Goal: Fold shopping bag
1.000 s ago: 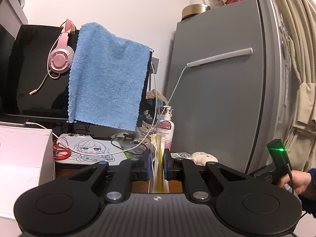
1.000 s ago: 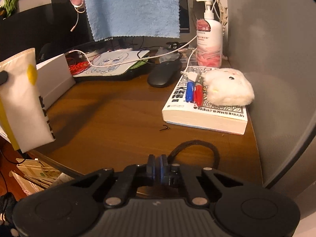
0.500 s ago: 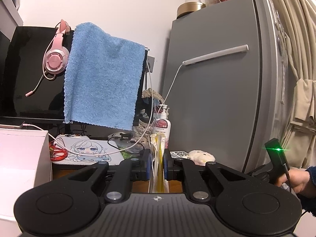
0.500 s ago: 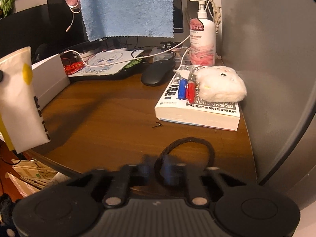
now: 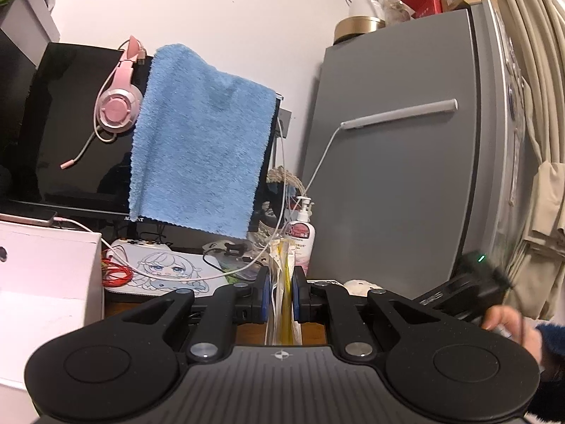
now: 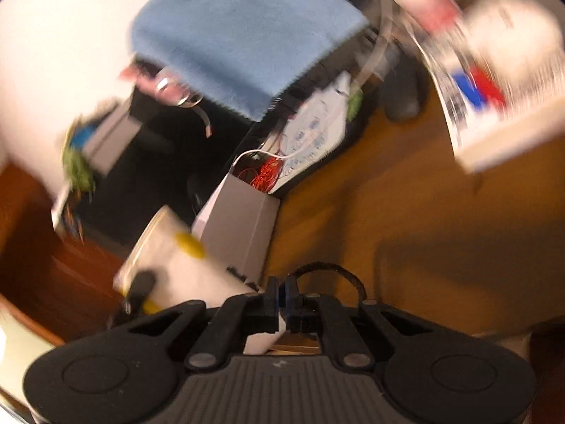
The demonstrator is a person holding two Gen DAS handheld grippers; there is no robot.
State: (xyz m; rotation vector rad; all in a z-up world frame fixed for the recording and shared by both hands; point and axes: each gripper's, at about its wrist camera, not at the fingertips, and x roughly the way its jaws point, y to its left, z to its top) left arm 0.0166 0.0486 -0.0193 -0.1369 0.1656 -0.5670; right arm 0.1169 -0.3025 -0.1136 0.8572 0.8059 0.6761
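The folded shopping bag (image 5: 280, 318), white with yellow marks, stands edge-on between the fingers of my left gripper (image 5: 281, 289), which is shut on it. In the blurred right wrist view the same bag (image 6: 183, 268) hangs low at the left, above the desk's edge, and its lower corner reaches under my right gripper (image 6: 281, 293). That gripper is shut, and a black loop (image 6: 349, 275) sticks out from its tips to the right. A hand (image 5: 505, 318) holds the right gripper's body at the lower right of the left wrist view.
A blue towel (image 5: 201, 141) hangs over a black monitor with pink headphones (image 5: 116, 106). A grey fridge (image 5: 406, 194) walls the right side. On the wooden desk (image 6: 388, 212) are a white box (image 5: 46, 272), a pump bottle (image 5: 302, 236), cables and a thick book (image 6: 494, 106).
My right gripper has swung and rolled sharply toward the bag, which now sits close to its fingertips. The left gripper keeps hold of the bag and has drifted only slightly.
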